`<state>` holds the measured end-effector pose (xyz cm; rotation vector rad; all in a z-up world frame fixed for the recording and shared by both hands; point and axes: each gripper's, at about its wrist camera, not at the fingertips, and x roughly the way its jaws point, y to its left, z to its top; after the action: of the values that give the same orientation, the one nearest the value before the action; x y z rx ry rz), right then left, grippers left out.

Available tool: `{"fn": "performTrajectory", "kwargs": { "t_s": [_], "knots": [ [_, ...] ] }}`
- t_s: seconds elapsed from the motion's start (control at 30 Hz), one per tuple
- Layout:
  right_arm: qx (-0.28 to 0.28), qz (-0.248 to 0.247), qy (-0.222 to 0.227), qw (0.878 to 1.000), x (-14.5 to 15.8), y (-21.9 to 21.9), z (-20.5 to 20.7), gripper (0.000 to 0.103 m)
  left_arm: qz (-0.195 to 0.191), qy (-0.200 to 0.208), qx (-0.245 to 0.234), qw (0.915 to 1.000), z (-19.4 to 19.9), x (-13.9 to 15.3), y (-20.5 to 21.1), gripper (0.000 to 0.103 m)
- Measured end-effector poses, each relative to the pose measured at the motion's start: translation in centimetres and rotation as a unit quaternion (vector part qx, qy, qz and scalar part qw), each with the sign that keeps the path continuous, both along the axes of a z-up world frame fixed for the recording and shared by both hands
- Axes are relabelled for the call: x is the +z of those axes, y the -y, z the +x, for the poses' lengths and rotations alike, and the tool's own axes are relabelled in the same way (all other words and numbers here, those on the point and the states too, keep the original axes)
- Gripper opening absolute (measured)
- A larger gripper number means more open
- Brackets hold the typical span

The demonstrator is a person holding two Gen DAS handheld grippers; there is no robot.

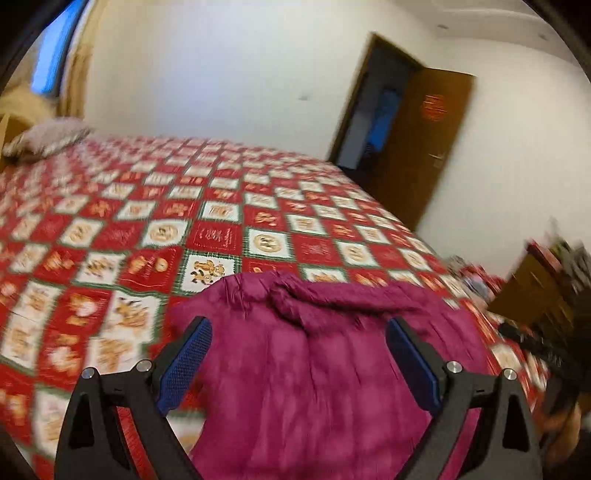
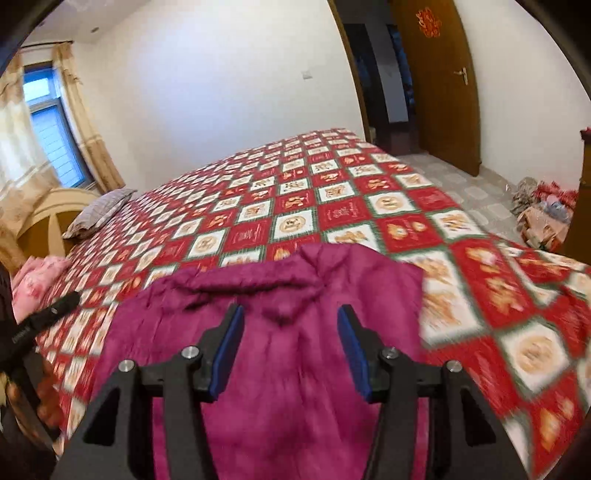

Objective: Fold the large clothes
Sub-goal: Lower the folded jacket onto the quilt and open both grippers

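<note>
Garment: magenta jacket [image 1: 325,369] lay on the red patchwork bedspread [image 1: 147,229], near its edge.
Left gripper [image 1: 299,358]: released, jaws wide, above the jacket (no contact seen).
Right gripper [image 2: 290,350]: released, nothing between its pads.
Pillow [image 2: 99,216]: far end.

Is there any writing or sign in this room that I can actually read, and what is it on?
Nothing reads clearly.
Door: a red paper ornament, maybe a character, too blurred.
Bedspread: script on the red squares, too small and blurred.
Left gripper, seen in the right view: faint lettering on its side, illegible.
</note>
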<state>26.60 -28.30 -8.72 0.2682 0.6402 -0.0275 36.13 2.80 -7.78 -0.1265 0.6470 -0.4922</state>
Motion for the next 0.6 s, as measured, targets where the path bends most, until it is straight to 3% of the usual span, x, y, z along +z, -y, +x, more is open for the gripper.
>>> {"fn": "performTrajectory", "kwargs": {
  "t_s": [0.17,0.3,0.43,0.6],
  "knots": [
    [0.002,-0.011,-0.018,1.000,0.1,0.8,-9.2,0.055,0.037,0.022,-0.065,0.9970,-9.4,0.9,-3.9,0.095],
    [-0.008,-0.023,-0.050,0.998,-1.1,1.6,-14.8,0.059,0.064,0.029,-0.068,0.9952,-15.5,-0.2,-6.9,0.095],
    [-0.012,-0.029,-0.081,0.996,-2.6,1.8,-18.3,0.060,0.067,-0.013,-0.058,0.9960,-19.5,-2.9,-9.4,0.095],
    [0.008,-0.023,-0.120,0.992,-5.3,1.2,-19.9,0.060,0.047,-0.064,-0.040,0.9960,-22.4,-6.4,-10.7,0.095]
  ]
}}
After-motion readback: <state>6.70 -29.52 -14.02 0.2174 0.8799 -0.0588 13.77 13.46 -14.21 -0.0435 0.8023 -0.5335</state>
